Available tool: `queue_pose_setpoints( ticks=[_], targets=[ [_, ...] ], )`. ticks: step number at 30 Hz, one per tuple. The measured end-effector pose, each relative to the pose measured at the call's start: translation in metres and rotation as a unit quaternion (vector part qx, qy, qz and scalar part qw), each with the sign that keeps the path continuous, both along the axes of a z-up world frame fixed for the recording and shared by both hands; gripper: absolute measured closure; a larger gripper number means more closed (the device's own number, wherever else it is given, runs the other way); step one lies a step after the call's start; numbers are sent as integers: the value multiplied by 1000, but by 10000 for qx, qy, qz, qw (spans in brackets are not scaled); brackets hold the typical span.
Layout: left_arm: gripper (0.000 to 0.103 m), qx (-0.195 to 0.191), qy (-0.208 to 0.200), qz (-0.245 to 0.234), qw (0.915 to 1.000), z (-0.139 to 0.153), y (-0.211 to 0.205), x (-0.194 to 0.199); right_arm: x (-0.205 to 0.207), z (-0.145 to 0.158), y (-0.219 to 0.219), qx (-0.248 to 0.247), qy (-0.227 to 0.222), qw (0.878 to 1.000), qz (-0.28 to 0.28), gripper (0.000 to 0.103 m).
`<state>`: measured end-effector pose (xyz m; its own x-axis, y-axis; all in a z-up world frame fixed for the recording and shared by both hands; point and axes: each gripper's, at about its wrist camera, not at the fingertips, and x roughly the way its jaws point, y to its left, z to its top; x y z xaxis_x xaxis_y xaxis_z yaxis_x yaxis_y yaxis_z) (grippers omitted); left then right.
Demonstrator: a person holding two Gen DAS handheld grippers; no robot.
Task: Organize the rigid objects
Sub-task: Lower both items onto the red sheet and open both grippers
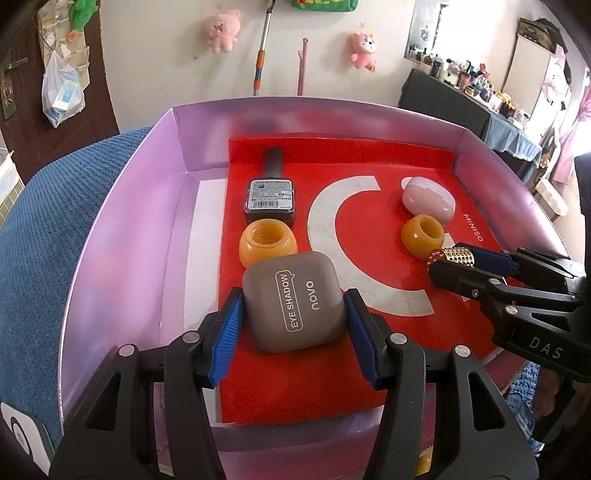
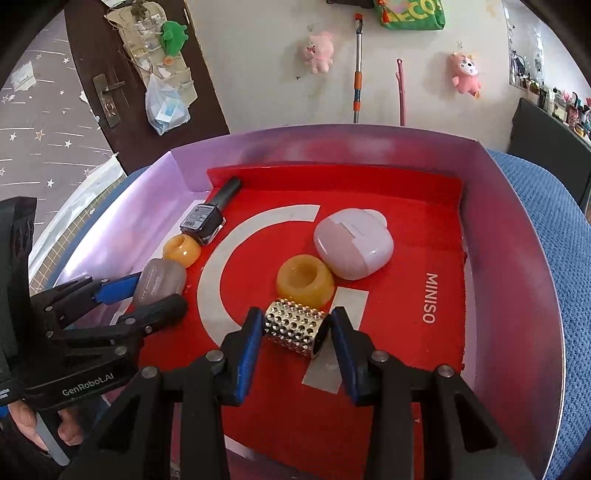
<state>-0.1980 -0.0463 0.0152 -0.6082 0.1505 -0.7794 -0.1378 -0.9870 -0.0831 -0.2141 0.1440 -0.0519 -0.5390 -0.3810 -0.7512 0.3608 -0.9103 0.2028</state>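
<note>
A purple-walled box (image 1: 122, 236) with a red MINISO liner (image 2: 424, 236) holds the objects. My left gripper (image 1: 293, 312) is shut on a grey eye shadow case (image 1: 295, 301) at the liner's near left; it shows in the right wrist view (image 2: 159, 282). My right gripper (image 2: 295, 326) is shut on a gold studded cylinder (image 2: 295, 326), also in the left wrist view (image 1: 452, 255). Two amber rings (image 1: 267, 242) (image 1: 423, 234), a dark nail polish bottle (image 1: 271, 192) and a pink case (image 1: 428, 199) lie on the liner.
The box sits on a blue knitted cloth (image 1: 33, 258). A wall with plush toys (image 1: 221, 31) stands behind. A door (image 2: 110, 92) with a hanging plastic bag is at the left, and a cluttered dark table (image 1: 480, 99) at the right.
</note>
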Motion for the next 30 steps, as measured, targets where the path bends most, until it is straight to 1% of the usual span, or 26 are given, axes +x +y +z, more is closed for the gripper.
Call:
queue_pose_setpoints(
  ticks=[8,22,30],
  targets=[
    [50,54,117,2,9999,0,-1,2,2,-2,-6,183,155,9997,-2,63],
    [50,55,150,-24,9999,-1,-1,3,1,-4,-4,144,163,9998,-44,63],
    [50,-22,148,-4,9999,0,1,4,0,-3,-2,51,145,9999,-75,63]
  ],
)
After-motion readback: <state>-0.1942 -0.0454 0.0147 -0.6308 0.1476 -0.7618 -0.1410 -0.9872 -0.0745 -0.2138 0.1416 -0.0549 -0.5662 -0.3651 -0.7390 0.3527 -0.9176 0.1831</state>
